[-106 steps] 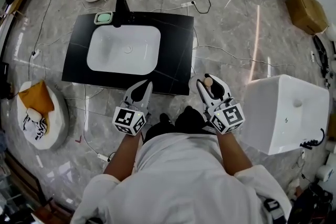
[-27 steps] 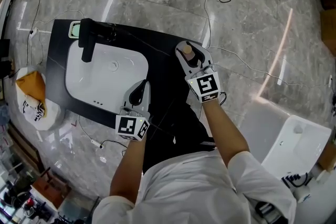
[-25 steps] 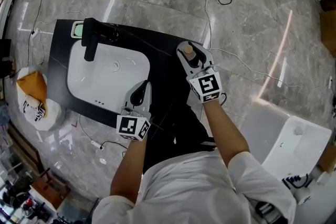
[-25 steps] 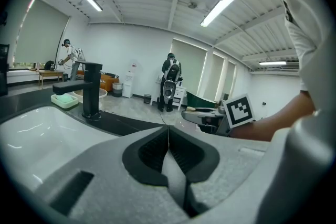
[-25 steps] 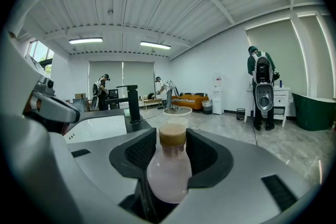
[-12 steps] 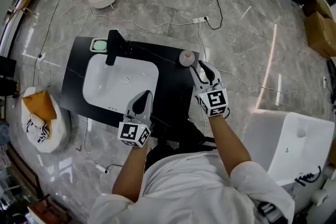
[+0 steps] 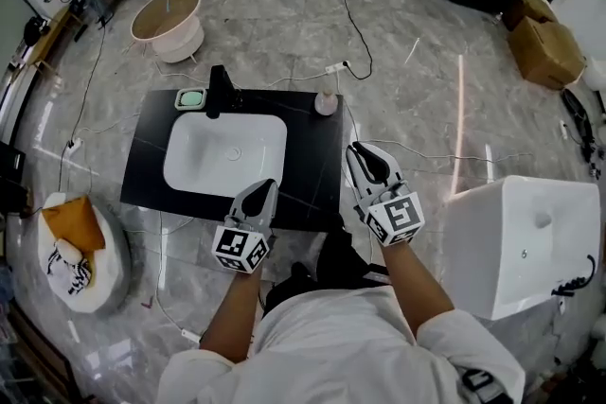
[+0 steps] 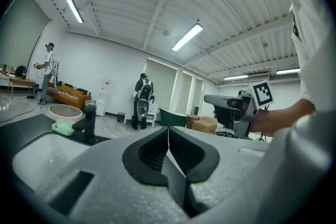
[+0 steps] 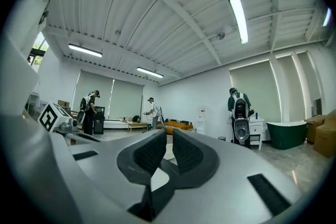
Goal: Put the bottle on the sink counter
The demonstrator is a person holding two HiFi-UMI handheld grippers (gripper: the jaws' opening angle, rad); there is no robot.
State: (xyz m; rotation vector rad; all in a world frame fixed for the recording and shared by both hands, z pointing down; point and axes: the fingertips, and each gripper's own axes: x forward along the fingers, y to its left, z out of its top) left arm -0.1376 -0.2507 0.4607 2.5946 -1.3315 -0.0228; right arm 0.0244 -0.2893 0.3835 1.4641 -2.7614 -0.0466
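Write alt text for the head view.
A bottle stands free on the far right corner of the black sink counter. The left gripper, jaws shut, and right gripper, jaws closing on nothing, hover by its near edge.

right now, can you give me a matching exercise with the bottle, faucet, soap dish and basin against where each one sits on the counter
Things:
1. bottle
2. faucet
3. soap dish
4. basin

Places:
a. sunk in the middle of the counter
b. near the far left corner
c. at the far right corner
d. on the far edge, standing behind the basin

Pairs: 1-c, 2-d, 3-b, 4-a
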